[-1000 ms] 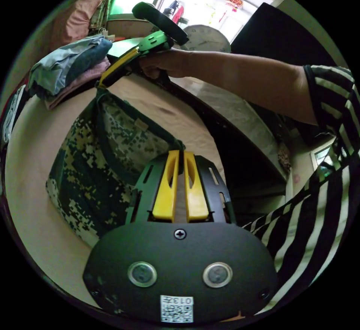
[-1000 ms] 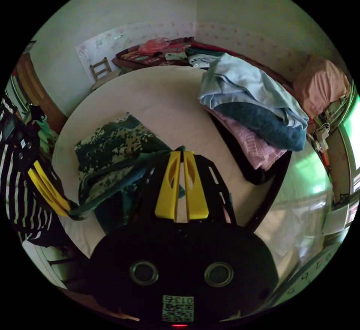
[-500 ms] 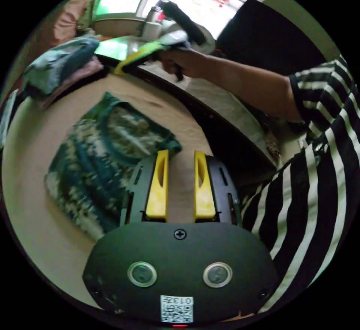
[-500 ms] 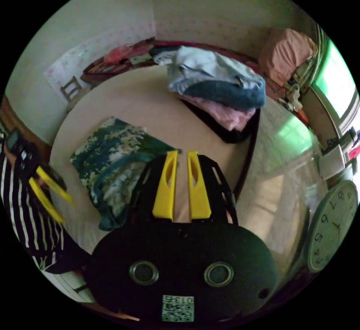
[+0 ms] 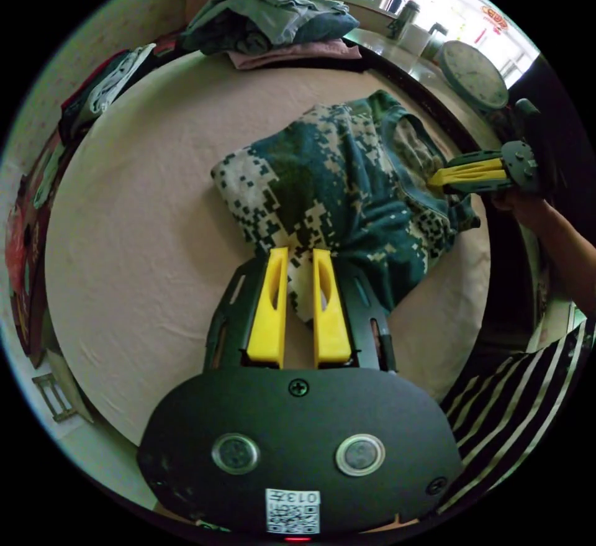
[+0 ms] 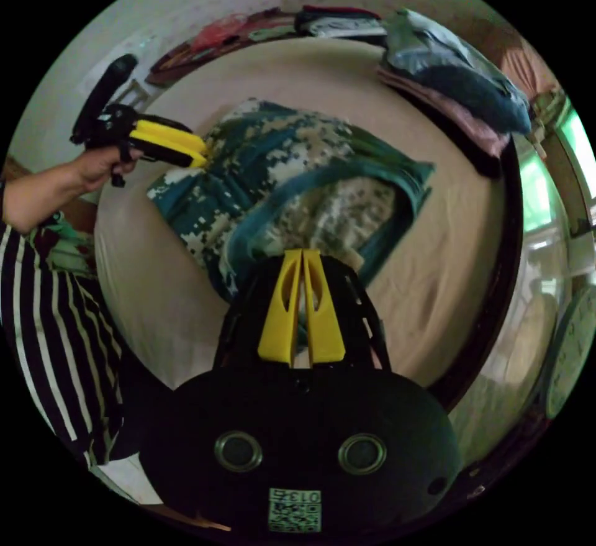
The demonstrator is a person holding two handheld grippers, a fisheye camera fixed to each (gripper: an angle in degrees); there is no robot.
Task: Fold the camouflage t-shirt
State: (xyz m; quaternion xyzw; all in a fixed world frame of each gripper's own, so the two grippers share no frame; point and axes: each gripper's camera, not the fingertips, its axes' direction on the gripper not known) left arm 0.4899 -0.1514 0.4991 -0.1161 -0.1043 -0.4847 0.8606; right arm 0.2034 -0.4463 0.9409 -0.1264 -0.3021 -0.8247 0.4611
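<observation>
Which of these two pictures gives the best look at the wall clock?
The left gripper view: the wall clock shows its whole round face, lying beyond the camouflage t-shirt. In the right gripper view the clock is a dim sliver squeezed against the picture's edge.

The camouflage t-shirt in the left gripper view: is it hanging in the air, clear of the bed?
No. The camouflage t-shirt lies bunched on the beige bed surface.

Round beige-covered table (image 5: 136,210) here, the camouflage t-shirt (image 5: 347,192) bunched on it, and a pile of folded clothes (image 5: 273,24) at its far edge.
</observation>
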